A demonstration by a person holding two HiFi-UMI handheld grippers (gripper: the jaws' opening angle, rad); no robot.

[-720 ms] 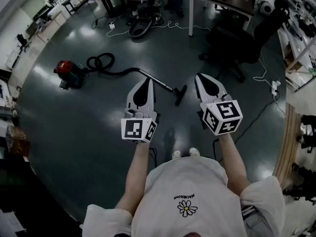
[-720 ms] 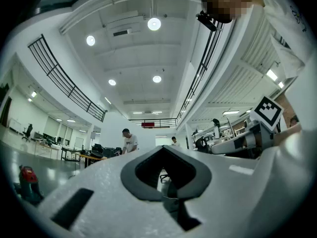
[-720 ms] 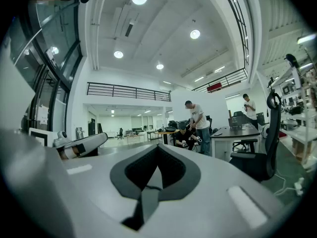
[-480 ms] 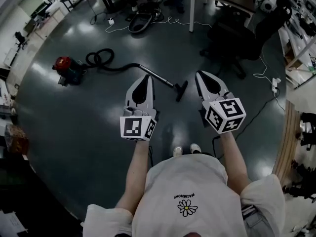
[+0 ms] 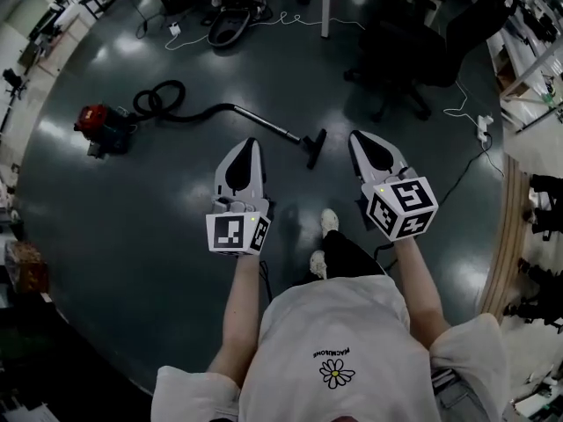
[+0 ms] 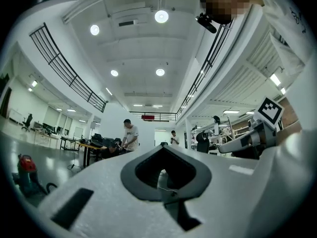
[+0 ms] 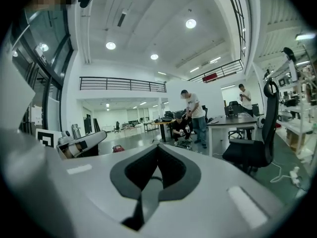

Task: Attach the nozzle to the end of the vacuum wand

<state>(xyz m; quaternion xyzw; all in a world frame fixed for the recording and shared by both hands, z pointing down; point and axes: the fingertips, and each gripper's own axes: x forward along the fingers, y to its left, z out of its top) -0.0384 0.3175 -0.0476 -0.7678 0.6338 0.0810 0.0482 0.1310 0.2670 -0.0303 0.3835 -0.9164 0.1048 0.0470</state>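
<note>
- The person holds the left gripper (image 5: 249, 145) and the right gripper (image 5: 358, 139) out side by side above a dark, glossy floor (image 5: 132, 209). Each gripper's own view shows its jaws pressed together with nothing between them.
- The vacuum wand (image 5: 268, 123) lies on the floor just beyond the gripper tips, slanting from far left to near right.
- The nozzle (image 5: 315, 149) sits at the wand's near right end, between the two tips as the head view shows them. I cannot tell whether it is joined to the wand or only touching it.
- A black hose (image 5: 207, 111) coils away from the wand to a red vacuum cleaner (image 5: 95, 123) at the left.
- Only the head view shows the wand and nozzle plainly, since the gripper views look across the room above them.
- The gripper views add a high white ceiling (image 6: 143, 43) with round lights (image 6: 160, 16), a railed gallery (image 7: 121, 83) and people (image 7: 190, 113) at far desks.
- At far right are an office chair (image 5: 413, 47) and a table (image 5: 325, 3). A white cable (image 5: 281, 18) runs along the floor, and a power strip (image 5: 483, 123) lies at the right.
</note>
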